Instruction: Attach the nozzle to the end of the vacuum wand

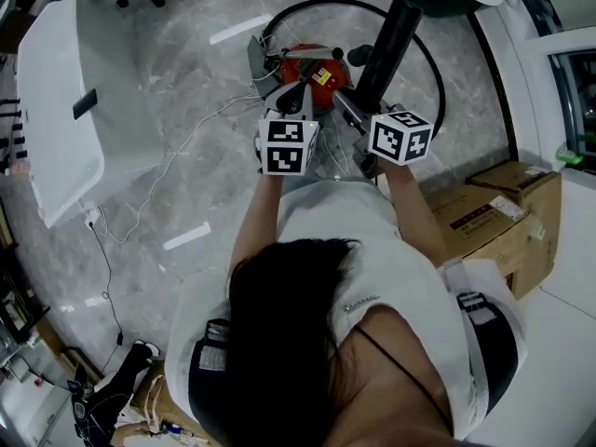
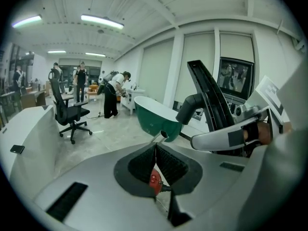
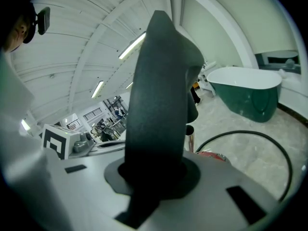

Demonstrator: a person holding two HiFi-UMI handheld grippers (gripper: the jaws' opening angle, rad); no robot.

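A long black nozzle (image 1: 391,35) juts up and away from my right gripper (image 1: 366,91), which is shut on its lower end. In the right gripper view the nozzle (image 3: 161,90) fills the middle, rising from between the jaws of the right gripper (image 3: 154,172). My left gripper (image 2: 155,153) is shut with its pads together. The open end of the chrome wand (image 2: 161,135) peeks out just beyond its tips, to the left of the nozzle (image 2: 209,97). In the head view the left gripper (image 1: 293,96) is over the red vacuum body (image 1: 317,68), with the wand (image 1: 346,110) between the two grippers.
A black hose (image 1: 433,73) loops round the vacuum on the marble floor. A white bathtub (image 1: 65,110) stands at the left and a green tub (image 2: 156,117) ahead. Cardboard boxes (image 1: 494,217) sit at the right. Thin cables (image 1: 158,184) trail across the floor. An office chair (image 2: 70,112) and several people are farther off.
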